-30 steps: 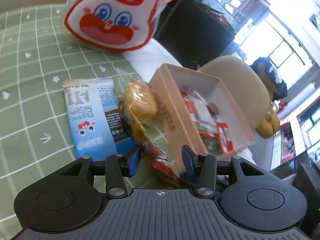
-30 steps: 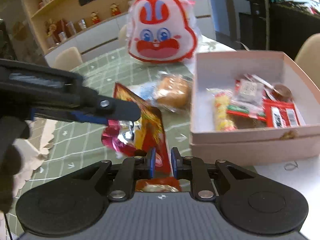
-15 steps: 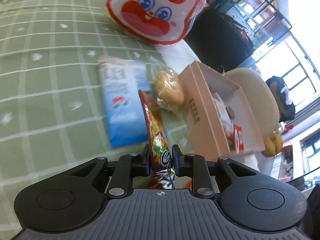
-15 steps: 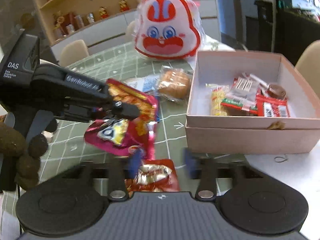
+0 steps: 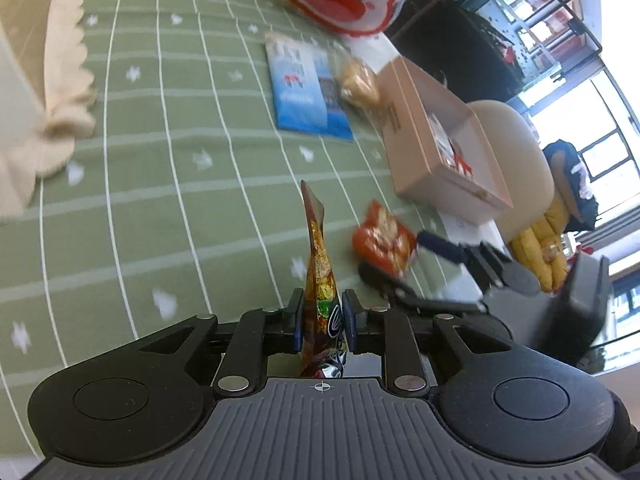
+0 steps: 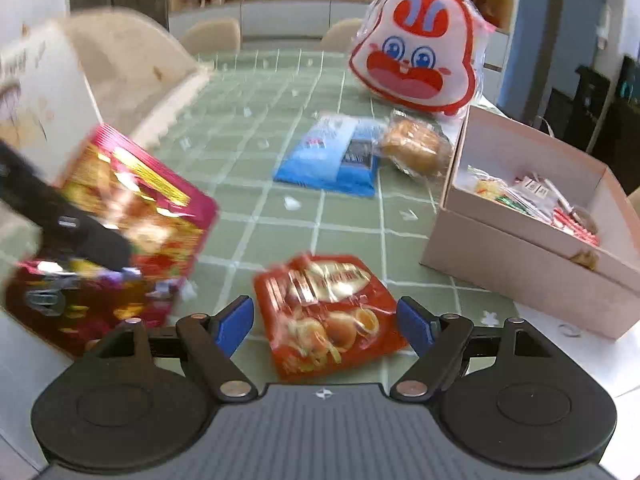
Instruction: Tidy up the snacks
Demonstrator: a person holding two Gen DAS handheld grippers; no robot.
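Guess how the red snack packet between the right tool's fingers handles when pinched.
The red packet looks like thin crinkled foil, so probably floppy and slippery. It lies puffed on the tablecloth, likely light. The contents may crush.

The magenta snack bag [image 6: 120, 224] left of the red packet [image 6: 328, 312] is motion-blurred, its print unreadable. The left tongs [image 6: 92, 248] cover its middle. The pink box [image 6: 532, 248] is cut off at the frame edge.

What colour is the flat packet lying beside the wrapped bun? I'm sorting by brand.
Blue, fading to white at its far end: the flat packet, touching the wrapped bun. Right wrist view shows it best.
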